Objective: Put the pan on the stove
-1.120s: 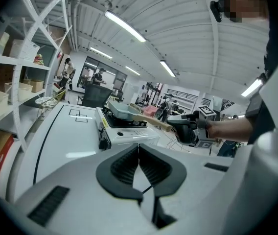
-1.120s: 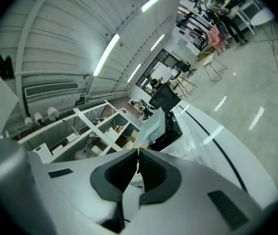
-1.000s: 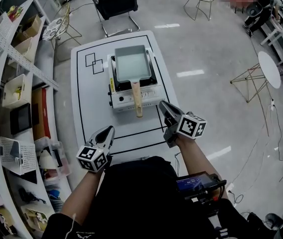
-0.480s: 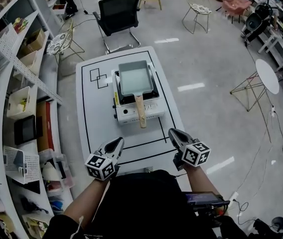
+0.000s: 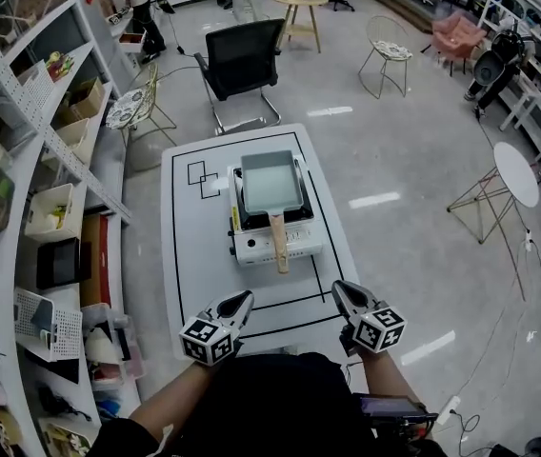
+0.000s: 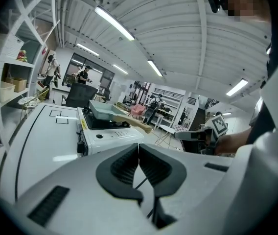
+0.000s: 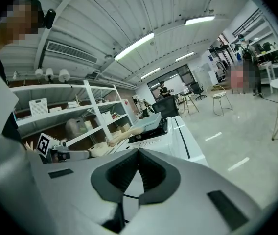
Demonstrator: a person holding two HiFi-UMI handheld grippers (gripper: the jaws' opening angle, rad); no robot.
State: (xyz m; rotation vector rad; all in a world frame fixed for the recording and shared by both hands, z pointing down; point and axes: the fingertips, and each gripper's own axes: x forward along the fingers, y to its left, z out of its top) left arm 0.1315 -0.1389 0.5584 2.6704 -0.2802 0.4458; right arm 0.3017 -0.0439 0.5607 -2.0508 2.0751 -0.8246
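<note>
Head view shows shelves [image 5: 32,188] with bins down the left edge. Beside them stands a white table [image 5: 190,265] with a black outline drawn on it and two overlapping squares [image 5: 204,173] near its far left corner. The left gripper [image 5: 244,297] hangs over the near part of the table, well apart from the stove. The left gripper view shows its pads pressed together with nothing between them.

Right of the squares, the stove [image 5: 280,241] sits on the table inside the outline, its front panel toward the person. The pan [image 5: 271,181], pale and rectangular, rests on top of the stove. Its wooden handle [image 5: 279,248] reaches over the stove's front toward the person. A black chair [image 5: 242,60] stands at the table's far end.

The right gripper [image 5: 339,288] hangs by the table's near right edge, level with the left one and also well apart from the stove. The right gripper view shows its pads pressed together, empty. Further right, on the floor, stand a wire chair [image 5: 385,55] and a small round table [image 5: 518,174].
</note>
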